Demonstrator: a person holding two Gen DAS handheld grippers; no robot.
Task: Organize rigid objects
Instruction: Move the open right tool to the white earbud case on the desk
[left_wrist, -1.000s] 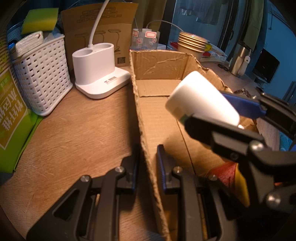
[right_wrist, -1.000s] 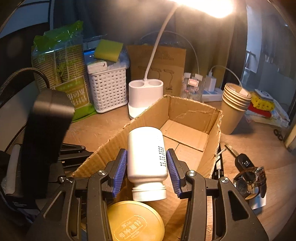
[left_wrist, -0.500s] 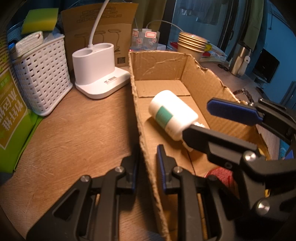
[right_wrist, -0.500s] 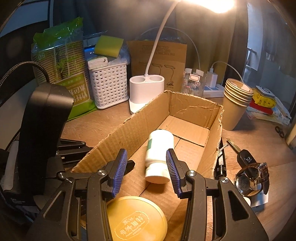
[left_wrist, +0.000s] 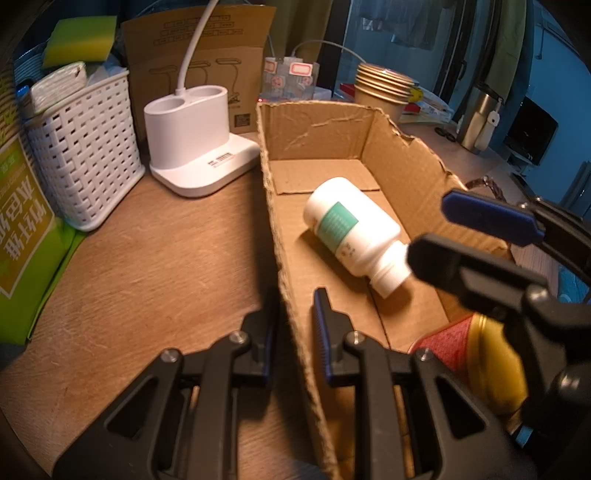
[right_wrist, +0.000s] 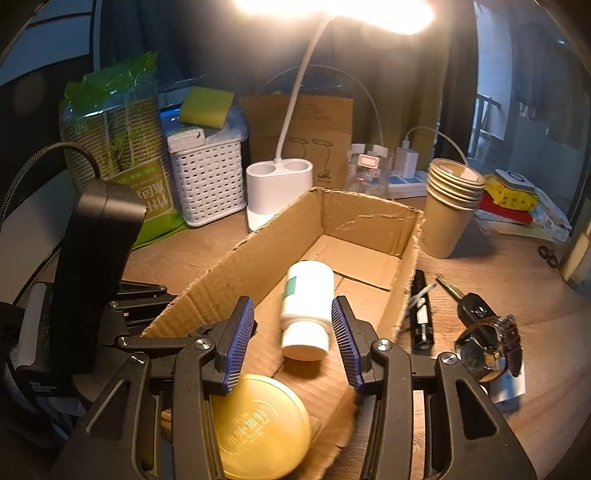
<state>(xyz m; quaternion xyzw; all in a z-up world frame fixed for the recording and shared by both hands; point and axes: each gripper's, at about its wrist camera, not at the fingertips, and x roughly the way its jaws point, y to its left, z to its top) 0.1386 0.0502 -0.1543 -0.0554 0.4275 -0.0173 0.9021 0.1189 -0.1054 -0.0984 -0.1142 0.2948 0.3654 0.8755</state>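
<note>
Right wrist view showed the white plastic pill bottle (right_wrist: 307, 300) lying inside the open brown cardboard box (right_wrist: 369, 218), at twelve o'clock from the right tongs (right_wrist: 293, 339), which gaped empty. Left tongs (left_wrist: 293, 332) were pinched on the box's side wall.

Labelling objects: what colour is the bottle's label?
Teal-green, on a white bottle; clearest in the left wrist view.

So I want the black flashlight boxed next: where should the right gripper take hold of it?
Grip the black flashlight across the middle of its slim barrel, coming from above. It lies flat on the table, close along the cardboard box wall, so a side approach is blocked there. Mind its wrist cord.
</note>
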